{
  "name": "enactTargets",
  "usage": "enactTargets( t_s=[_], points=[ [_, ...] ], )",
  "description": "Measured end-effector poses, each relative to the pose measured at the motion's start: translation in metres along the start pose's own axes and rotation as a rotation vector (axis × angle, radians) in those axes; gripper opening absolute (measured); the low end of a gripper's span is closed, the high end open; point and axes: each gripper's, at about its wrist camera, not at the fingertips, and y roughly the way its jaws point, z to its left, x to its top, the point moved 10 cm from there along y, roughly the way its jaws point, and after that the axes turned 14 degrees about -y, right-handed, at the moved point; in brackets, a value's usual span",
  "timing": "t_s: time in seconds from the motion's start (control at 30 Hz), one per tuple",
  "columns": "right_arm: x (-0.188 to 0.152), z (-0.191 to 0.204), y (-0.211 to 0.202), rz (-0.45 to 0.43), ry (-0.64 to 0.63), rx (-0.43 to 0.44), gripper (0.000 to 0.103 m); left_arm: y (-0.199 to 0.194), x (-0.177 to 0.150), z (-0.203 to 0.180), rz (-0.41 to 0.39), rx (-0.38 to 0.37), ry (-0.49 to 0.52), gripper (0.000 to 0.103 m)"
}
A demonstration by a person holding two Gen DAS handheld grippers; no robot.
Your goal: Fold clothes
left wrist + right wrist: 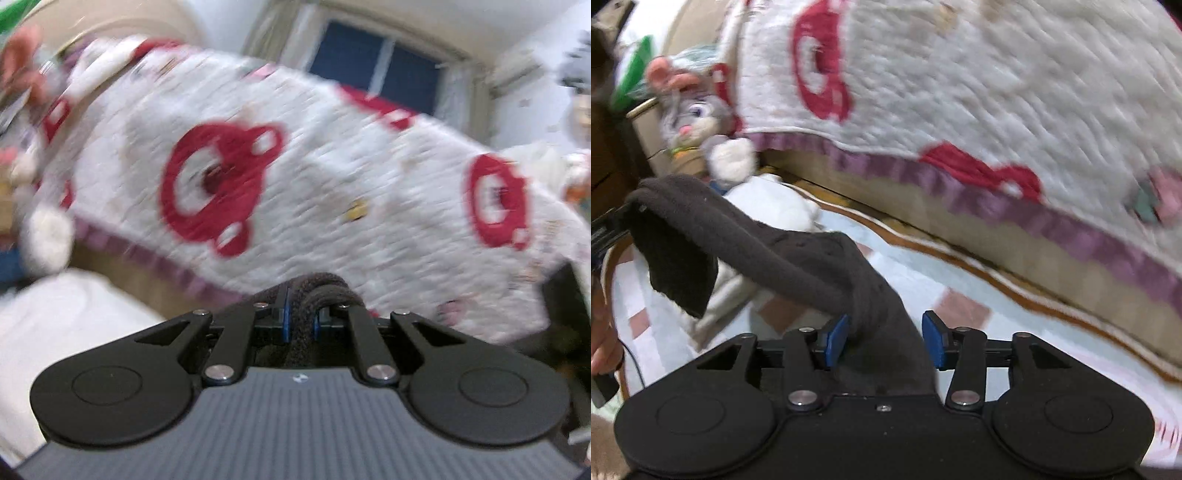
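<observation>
A: Which step is in hand?

B: It looks like the lift and spread. The left gripper [301, 314] has its jaws closed tight on a bunched edge of the dark grey knit garment [325, 291]. In the right wrist view the same garment [798, 258] runs in a band from the right gripper [884, 339] up and away to the far end, which hangs over the other tool.

A: And the right jaws?

B: They stand partly open, the blue pads [836, 339] either side of the cloth. One pad touches it; the other shows a gap, so the garment seems to lie between them rather than be pinched.

A: Where is it all?

B: In the air above a pale checked mat [923, 280], beside a bed with a white quilt with red bear faces [295, 177]. A plush rabbit [698, 118] sits at the bed's end.

A: Next?

B: Probably the right jaws must close on the cloth, then both ends draw apart to flatten it before any fold.
</observation>
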Motion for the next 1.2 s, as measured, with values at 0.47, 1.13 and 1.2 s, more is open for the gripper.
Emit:
enactTargets(
  t_s=[0.47,1.13,1.2],
  points=[
    [0.016,0.043,0.055,-0.058,0.333,0.615,0.012,-0.052,0.009,-0.027,-0.027,-0.316,-0.230,0.010],
    [-0.081,0.124,-0.022,0.014,-0.011,0.368,0.010,0.011,-0.119,0.107,0.609,0.410,-0.361,0.030],
    [-0.113,0.160,-0.002,0.113,-0.089,0.413,0.010,0.011,-0.113,0.100,0.593,0.392,-0.280,0.030]
  ],
)
